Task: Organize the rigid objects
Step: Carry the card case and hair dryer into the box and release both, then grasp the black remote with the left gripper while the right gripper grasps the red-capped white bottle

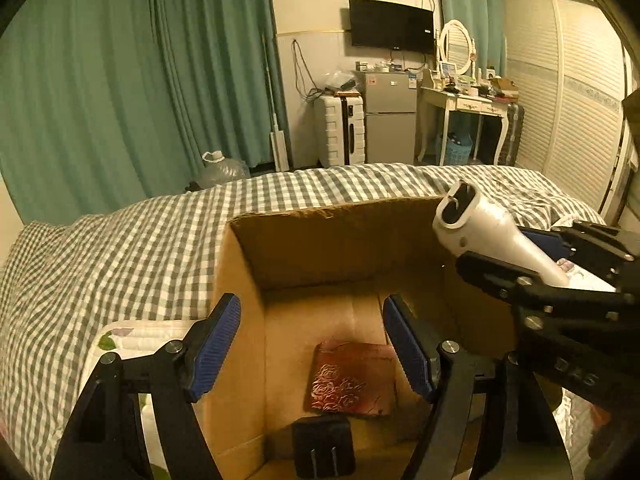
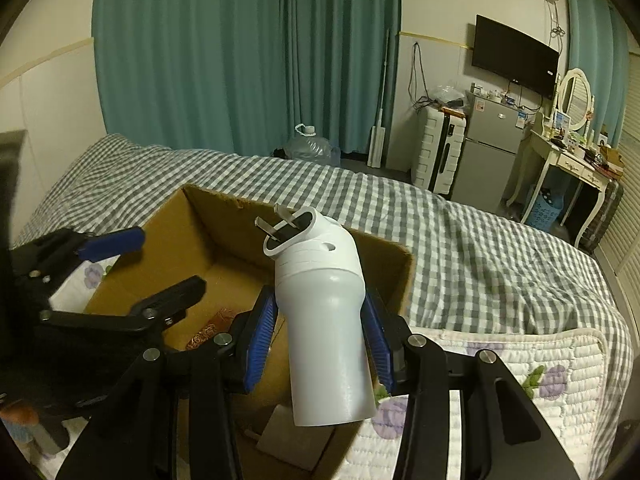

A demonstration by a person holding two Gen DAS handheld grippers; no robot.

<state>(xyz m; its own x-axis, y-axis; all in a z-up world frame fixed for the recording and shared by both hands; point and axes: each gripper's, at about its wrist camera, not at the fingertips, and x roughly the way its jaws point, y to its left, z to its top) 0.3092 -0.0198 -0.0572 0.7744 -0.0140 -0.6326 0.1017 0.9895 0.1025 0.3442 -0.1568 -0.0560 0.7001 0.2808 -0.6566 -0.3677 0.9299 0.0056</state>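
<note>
Risk lies mostly with the white plastic device (image 2: 326, 320), a bent-neck body with two metal plug prongs at its top, which the right hand-held gripper (image 2: 324, 340) grasps between its blue pads (image 2: 262, 340) above the near corner of the open cardboard box (image 1: 240, 264) on the bed (image 2: 480, 232). The smooth, rounded shell is pinched only at its middle, so I judge it can slip or rotate if the grip loosens too early, and then it may strike the box rim and fall outside on the checked cover. Inside the box lie a red patterned wallet (image 1: 352, 384) and a black plug adapter (image 1: 323, 446); a high drop can hit them. The left hand-held gripper (image 1: 312, 344) hangs released and empty over the box, near the right one, so the two may collide.
</note>
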